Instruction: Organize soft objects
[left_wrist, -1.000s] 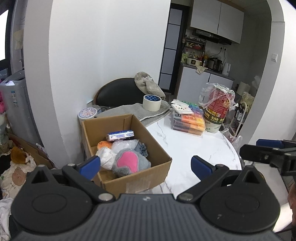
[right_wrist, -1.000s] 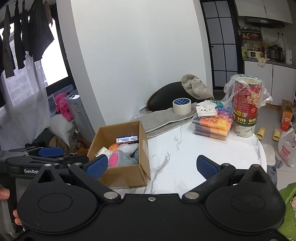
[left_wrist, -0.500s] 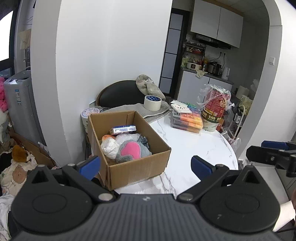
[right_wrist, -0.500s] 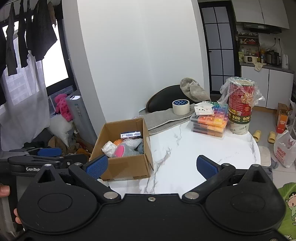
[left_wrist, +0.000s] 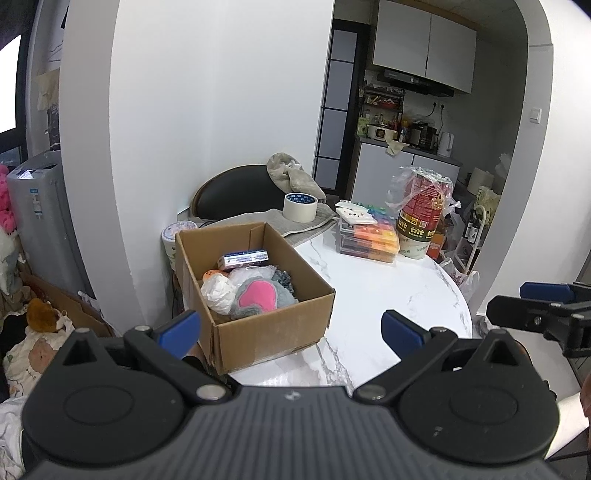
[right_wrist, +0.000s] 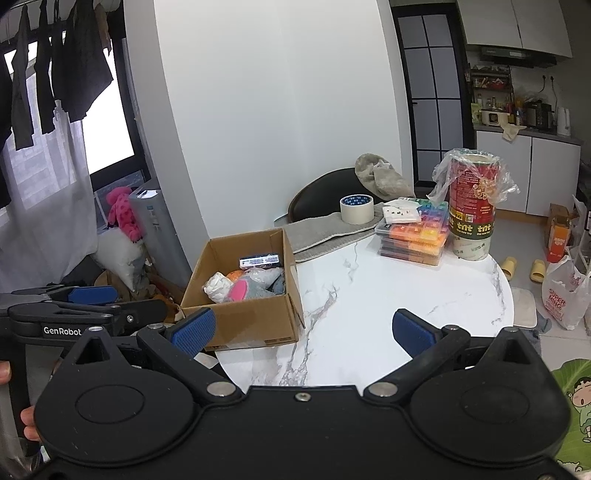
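Note:
An open cardboard box (left_wrist: 273, 328) (right_wrist: 255, 325) sits at the left edge of a round white marble table (left_wrist: 388, 291) (right_wrist: 369, 295). Inside lie a grey plush with a pink patch (left_wrist: 258, 295) (right_wrist: 243, 290), a crumpled white soft item (left_wrist: 218, 291) (right_wrist: 218, 286), a clear bag (left_wrist: 251, 273), an orange toy (left_wrist: 212, 274) and a small blue-and-white carton (left_wrist: 242, 258) (right_wrist: 258, 261). My left gripper (left_wrist: 290, 330) is open and empty, held back from the box. My right gripper (right_wrist: 303, 328) is open and empty too, over the table's near edge.
At the table's far side are a roll of tape (left_wrist: 300, 206) on a grey cloth (left_wrist: 295, 225), stacked colourful organiser boxes (left_wrist: 369, 240) and a red canister in plastic wrap (left_wrist: 423, 218). A black chair (left_wrist: 236, 195) stands behind. Plush toys and clutter lie on the floor at left (left_wrist: 40, 317).
Both grippers have pulled back and risen away from the table, so the box and table look smaller and farther. Both stay open and empty; the box contents are unchanged.

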